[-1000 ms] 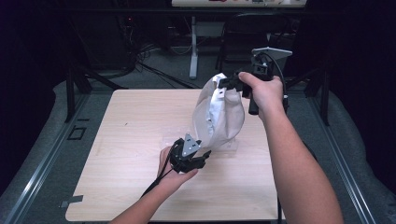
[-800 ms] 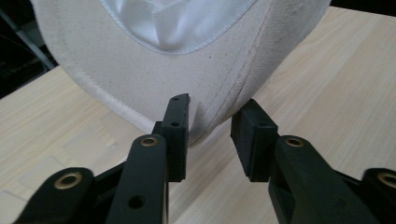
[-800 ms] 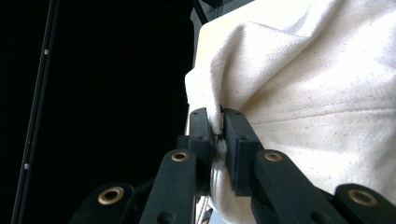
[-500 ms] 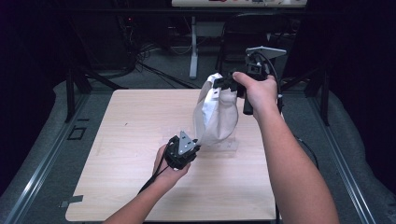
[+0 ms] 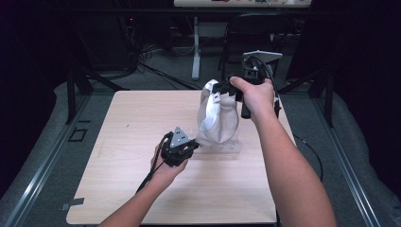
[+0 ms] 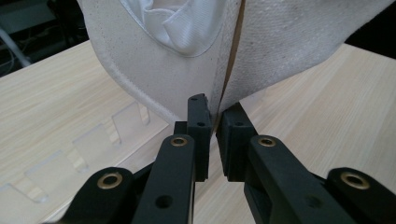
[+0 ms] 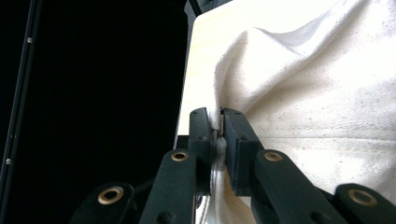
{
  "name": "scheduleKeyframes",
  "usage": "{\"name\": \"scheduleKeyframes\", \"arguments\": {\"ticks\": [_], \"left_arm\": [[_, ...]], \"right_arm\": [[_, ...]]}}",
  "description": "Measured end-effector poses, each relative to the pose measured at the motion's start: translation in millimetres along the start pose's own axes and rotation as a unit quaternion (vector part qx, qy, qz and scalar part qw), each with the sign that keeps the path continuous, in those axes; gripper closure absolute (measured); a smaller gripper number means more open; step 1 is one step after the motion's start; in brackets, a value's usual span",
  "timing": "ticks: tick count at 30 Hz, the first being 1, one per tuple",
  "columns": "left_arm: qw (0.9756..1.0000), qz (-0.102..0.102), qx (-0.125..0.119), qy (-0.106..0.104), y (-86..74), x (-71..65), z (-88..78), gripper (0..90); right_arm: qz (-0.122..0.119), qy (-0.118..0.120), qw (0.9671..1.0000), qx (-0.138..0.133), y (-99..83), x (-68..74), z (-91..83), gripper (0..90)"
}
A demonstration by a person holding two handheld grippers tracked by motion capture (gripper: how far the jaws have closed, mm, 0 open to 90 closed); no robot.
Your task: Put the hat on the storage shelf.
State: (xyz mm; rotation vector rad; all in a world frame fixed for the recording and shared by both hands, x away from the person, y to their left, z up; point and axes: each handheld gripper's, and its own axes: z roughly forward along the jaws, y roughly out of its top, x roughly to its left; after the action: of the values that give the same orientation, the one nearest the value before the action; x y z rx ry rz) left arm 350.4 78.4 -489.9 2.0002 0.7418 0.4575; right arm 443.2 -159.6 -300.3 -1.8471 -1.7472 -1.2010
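Two grippers pinch the cloth bag point(image 5: 218, 120): left gripper point(image 6: 213, 122), just closed, at six o'clock, right gripper point(image 7: 217, 126) at twelve.

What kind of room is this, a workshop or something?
Probably a lab or recording studio: a bare wooden table ringed by dark curtains, cables across the floor, and a person handling a cloth bag with hand-held grippers.

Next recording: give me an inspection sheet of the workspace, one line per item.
Surface: light wooden table, flat.
Job's things: off-white cloth bag, held up over a clear plastic stand.
Clutter: nothing seen.
Grippers: left gripper has just closed its jaws on the bag's lower edge; right gripper shut on its upper edge.
Cables: one trails from the left gripper; more on the floor behind.
Surroundings: dark room, chair beyond the table.
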Motion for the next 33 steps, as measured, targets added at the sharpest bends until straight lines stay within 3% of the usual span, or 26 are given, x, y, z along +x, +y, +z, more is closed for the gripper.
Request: {"name": "scheduleKeyframes", "arguments": {"ticks": [2, 11, 25, 26, 33], "left_arm": [[0.9999, -0.011, -0.004, -0.01, -2.1, 1.8, 3.8, 84.4], [0.9999, -0.014, -0.004, -0.006, -11.9, 1.2, 11.6, 84.4], [0.9992, -0.025, 0.0, 0.031, -19.0, -4.5, 7.3, 85.0], [0.9989, -0.021, 0.0, 0.041, -19.6, -7.3, 7.7, 85.0], [0.9989, -0.031, 0.013, 0.032, -22.9, -6.3, 12.2, 85.0]], "right_arm": [[0.001, 0.004, 1.0, -0.002, -0.2, -0.3, 2.1, 82.4], [0.003, -0.002, 1.0, 0.006, -2.3, -5.4, 9.1, 82.4], [-0.005, 0.001, 0.9996, 0.026, -5.8, -1.9, 19.2, 82.3], [-0.009, -0.001, 0.9995, 0.031, -6.3, -1.8, 20.0, 82.3], [-0.011, -0.007, 0.9994, 0.033, -7.2, -1.9, 21.4, 82.3]]}}
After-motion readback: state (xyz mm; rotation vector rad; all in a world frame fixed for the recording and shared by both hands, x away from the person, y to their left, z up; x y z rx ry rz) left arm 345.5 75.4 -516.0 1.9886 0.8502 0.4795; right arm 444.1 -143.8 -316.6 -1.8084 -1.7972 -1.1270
